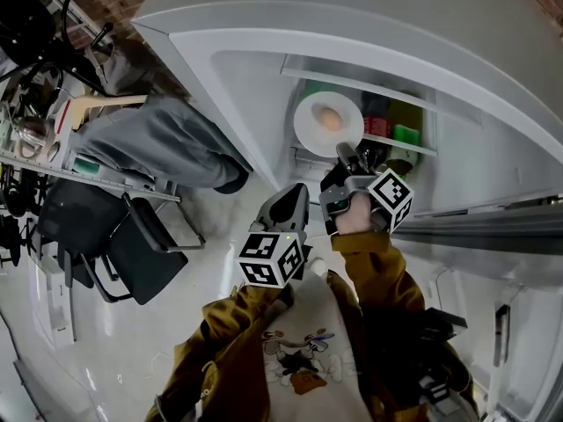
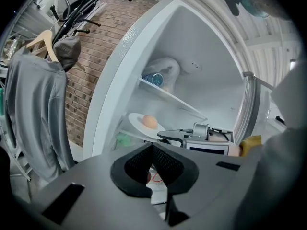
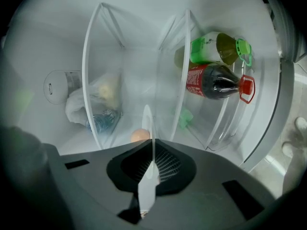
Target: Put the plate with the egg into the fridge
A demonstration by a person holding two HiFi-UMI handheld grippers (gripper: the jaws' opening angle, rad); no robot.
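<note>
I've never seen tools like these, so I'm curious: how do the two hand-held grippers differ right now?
The right gripper has its jaws clamped on the rim of the plate carrying the egg; the left gripper has its jaws shut on nothing. The right gripper reaches into the fridge; the left gripper hangs back outside it. Both carry a cube with square markers.

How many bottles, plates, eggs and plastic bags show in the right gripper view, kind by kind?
bottles: 2 (green-capped bottle, red-capped dark bottle)
plate: 1
egg: 1
plastic bag: 1
Total: 5
</note>
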